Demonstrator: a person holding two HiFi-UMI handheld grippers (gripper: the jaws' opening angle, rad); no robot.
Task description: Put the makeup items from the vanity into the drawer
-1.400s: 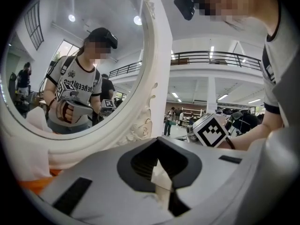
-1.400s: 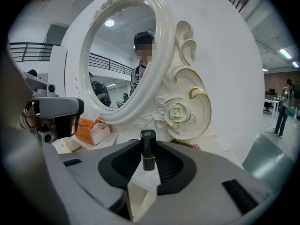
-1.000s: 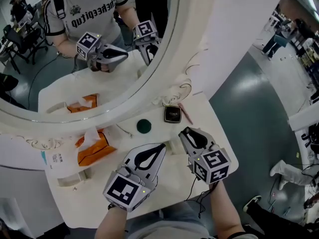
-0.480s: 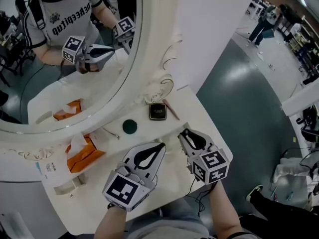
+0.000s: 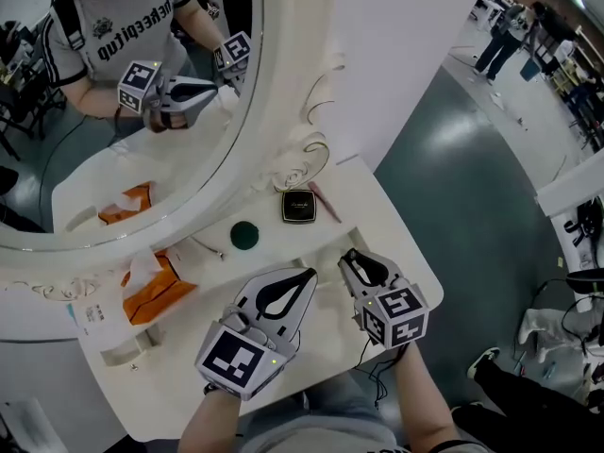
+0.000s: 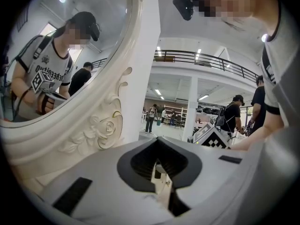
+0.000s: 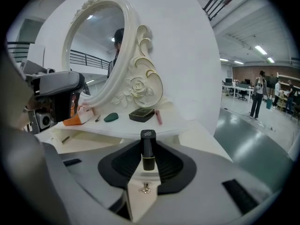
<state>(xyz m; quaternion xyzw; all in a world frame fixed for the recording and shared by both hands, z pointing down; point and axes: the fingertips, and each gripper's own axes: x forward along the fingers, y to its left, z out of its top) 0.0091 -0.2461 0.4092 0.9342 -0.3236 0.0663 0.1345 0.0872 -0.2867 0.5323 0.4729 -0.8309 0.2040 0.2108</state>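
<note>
1. Lipstick tube, black with a gold band: we see it upright between the jaws of the right claw, which is clamped on it.
2. The right claw sits over the open drawer, below the front edge of the counter and pointing toward the mirror. The drawer floor shows pale through the gap under the tube.
3. Left claw: we see it just beside the right one, also over the drawer. As far as we can make out from its own view, the jaw tips meet with nothing between them.
4. On the counter we count three makeup items. A black compact lies at the foot of the mirror frame. A pink stick lies just beside the compact's right edge. A dark green round item sits to its left, apart from it.
5. Further left on the counter is an orange tissue pack with a white tissue sticking out.
6. The mirror reflects both claws and the person's torso.
</note>
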